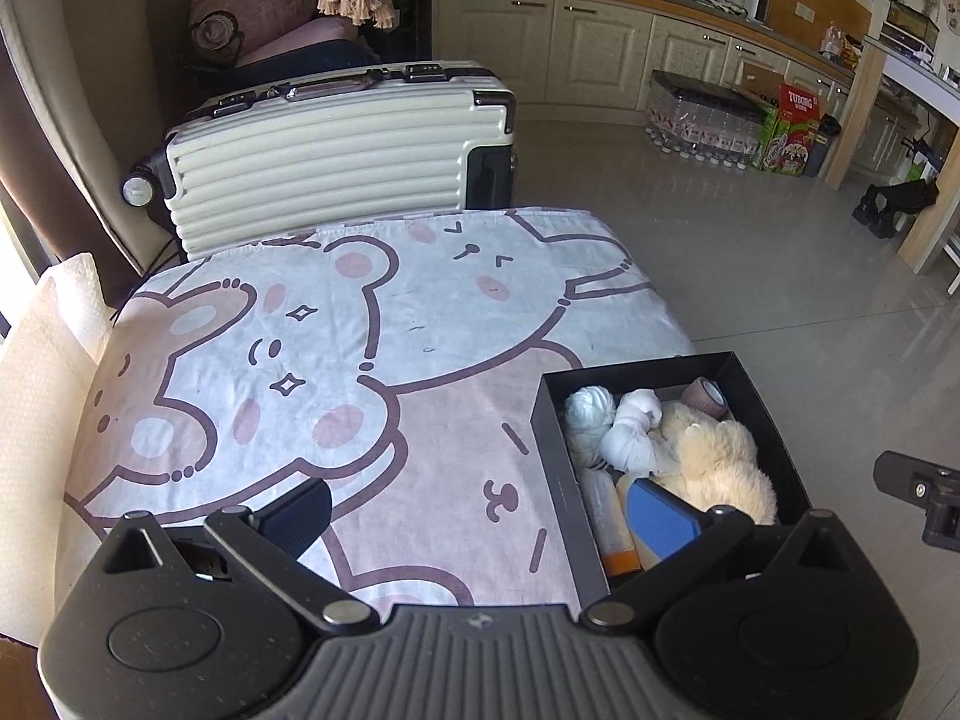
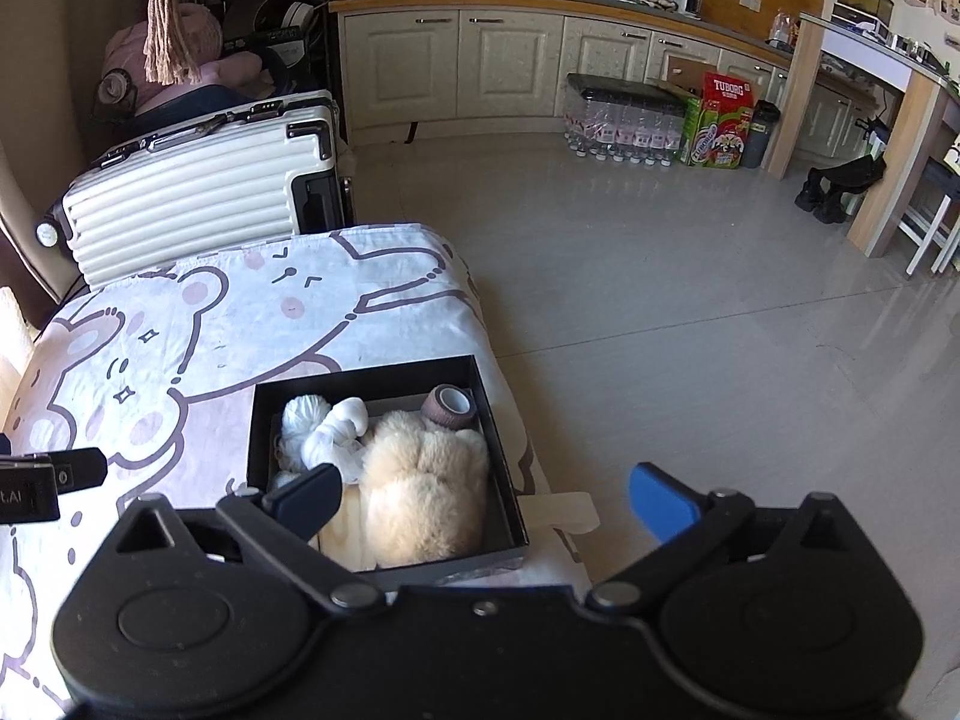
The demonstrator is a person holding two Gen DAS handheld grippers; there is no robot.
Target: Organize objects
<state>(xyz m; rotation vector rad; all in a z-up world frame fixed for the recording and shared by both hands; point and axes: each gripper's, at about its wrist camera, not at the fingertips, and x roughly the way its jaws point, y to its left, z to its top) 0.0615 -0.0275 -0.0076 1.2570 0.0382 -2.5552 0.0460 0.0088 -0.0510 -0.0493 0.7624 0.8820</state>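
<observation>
Now, on the cartoon-bear-print cloth worktop (image 1: pixel 372 324), the shallow black cardboard box (image 2: pixel 489 420) holds a cream plush toy (image 2: pixel 420 492); left gripper (image 1: pixel 489 510) and right gripper (image 2: pixel 486 501) both gape empty, best withdrawn straight back, clear of the rim.

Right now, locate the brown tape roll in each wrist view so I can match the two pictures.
Left wrist: brown tape roll sits at lower right, in the far right corner of the black box.
Right wrist: brown tape roll sits just below centre, in the same far right corner of the black box.
Shared landmark: the white suitcase behind the table.
</observation>
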